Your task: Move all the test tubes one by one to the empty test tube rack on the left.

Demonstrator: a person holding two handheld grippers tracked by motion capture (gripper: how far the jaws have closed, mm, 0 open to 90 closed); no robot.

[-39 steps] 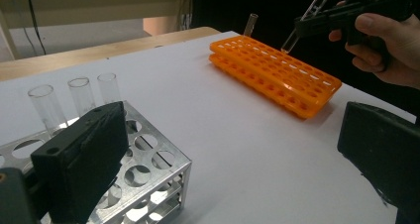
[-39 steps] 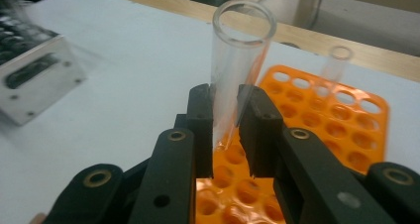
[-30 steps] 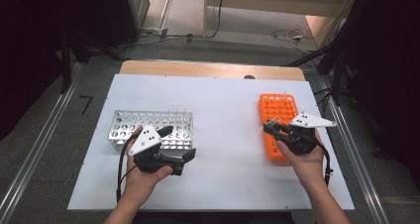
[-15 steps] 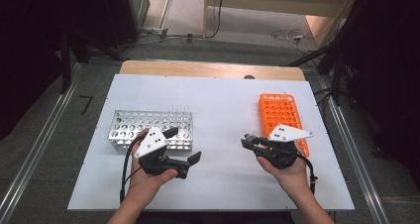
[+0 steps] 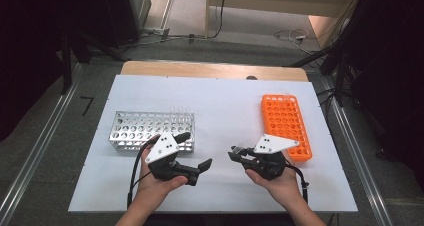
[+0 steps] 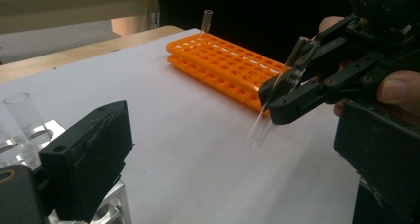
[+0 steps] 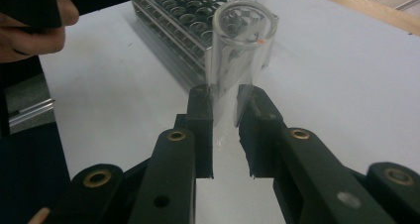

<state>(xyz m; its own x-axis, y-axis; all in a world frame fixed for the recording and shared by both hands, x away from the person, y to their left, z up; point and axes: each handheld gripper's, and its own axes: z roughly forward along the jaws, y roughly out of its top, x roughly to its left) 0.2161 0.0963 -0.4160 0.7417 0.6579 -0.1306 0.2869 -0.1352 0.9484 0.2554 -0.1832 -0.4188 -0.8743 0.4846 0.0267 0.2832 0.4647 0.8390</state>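
Clear glass test tube [image 7: 236, 60] clamped between the jaws of the right gripper [image 5: 239, 155], held tilted above the white desk [image 5: 220, 111], between the orange rack [image 5: 285, 123] and the metal rack [image 5: 150, 130]. Left gripper [image 5: 197, 167] held near the metal rack's front, jaws spread wide with nothing between them. One more tube [image 6: 206, 20] upright at the orange rack's far corner.

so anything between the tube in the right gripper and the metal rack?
Nothing visible. The right gripper holds the glass tube over bare white table; the metal rack lies beyond, with the left gripper in front of it.
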